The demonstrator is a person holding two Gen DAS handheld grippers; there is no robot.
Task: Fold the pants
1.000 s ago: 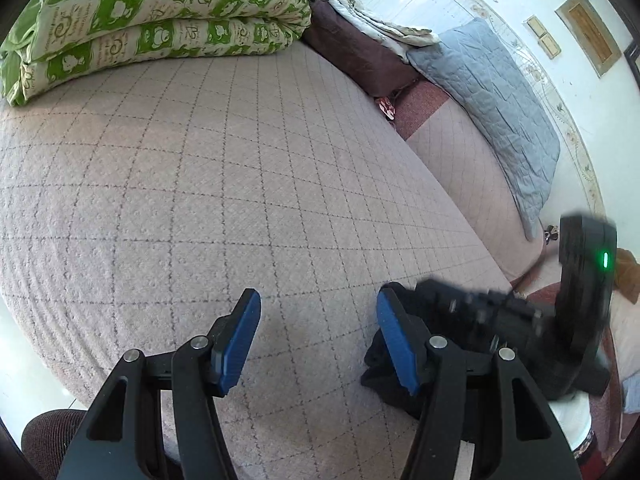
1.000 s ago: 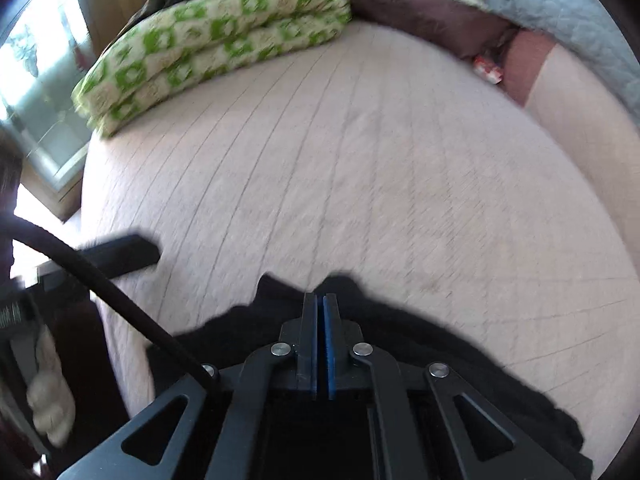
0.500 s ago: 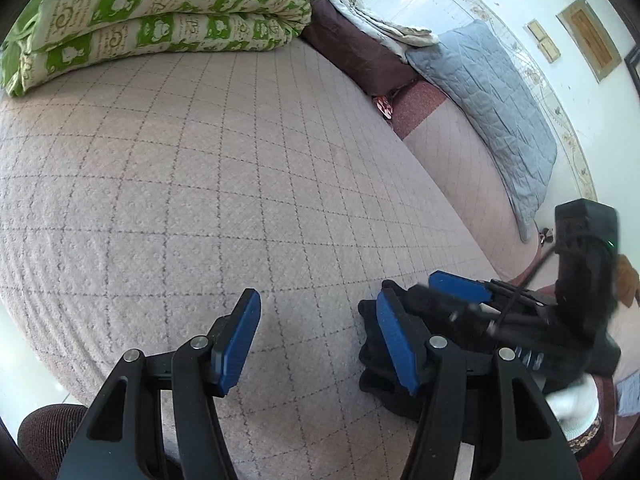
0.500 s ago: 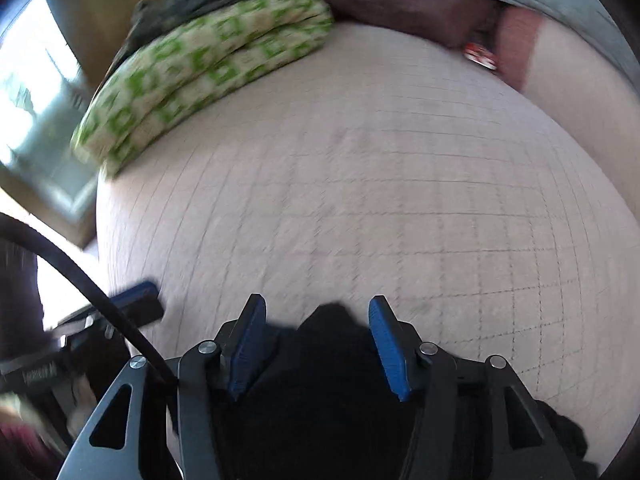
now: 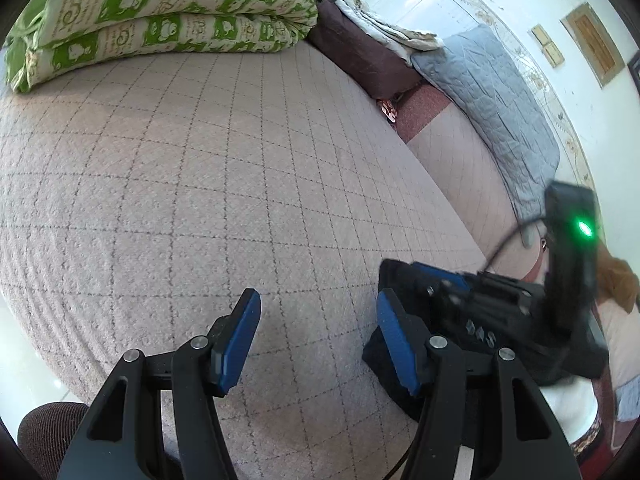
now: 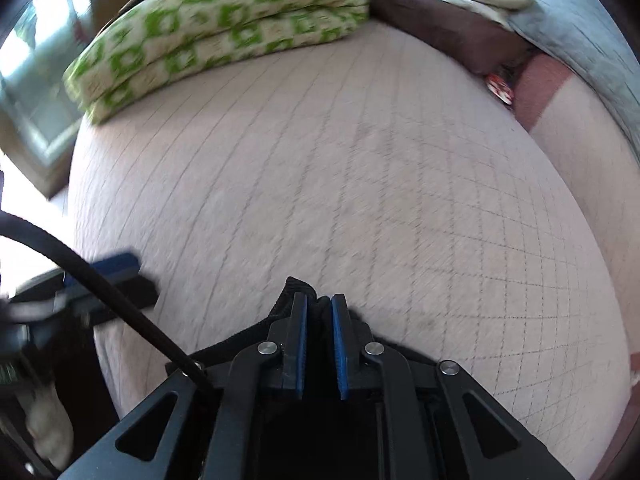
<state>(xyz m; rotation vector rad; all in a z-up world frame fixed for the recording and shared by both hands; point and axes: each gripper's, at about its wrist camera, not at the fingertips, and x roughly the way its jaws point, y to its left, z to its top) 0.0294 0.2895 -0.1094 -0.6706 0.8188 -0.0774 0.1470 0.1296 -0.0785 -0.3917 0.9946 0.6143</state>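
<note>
The black pants (image 6: 296, 292) lie bunched at the near edge of the beige quilted bed (image 6: 340, 180). My right gripper (image 6: 319, 312) is shut on a fold of the black pants, blue pads a narrow gap apart with cloth between them. In the left wrist view the pants (image 5: 384, 364) show as a dark heap under the right gripper (image 5: 460, 284), just right of my left gripper (image 5: 318, 316). My left gripper is open and empty above the bed (image 5: 200, 200). It also shows blurred at the left of the right wrist view (image 6: 108, 276).
A folded green-and-cream quilt (image 5: 152, 20) lies at the far side of the bed. A maroon pillow (image 5: 360, 56) and a grey quilted pillow (image 5: 492, 108) lie at the far right. A black cable (image 6: 80, 264) crosses the right wrist view.
My right gripper opened half a second ago, then closed again on a fold of the pants. My left gripper stayed open and drifted slightly.
</note>
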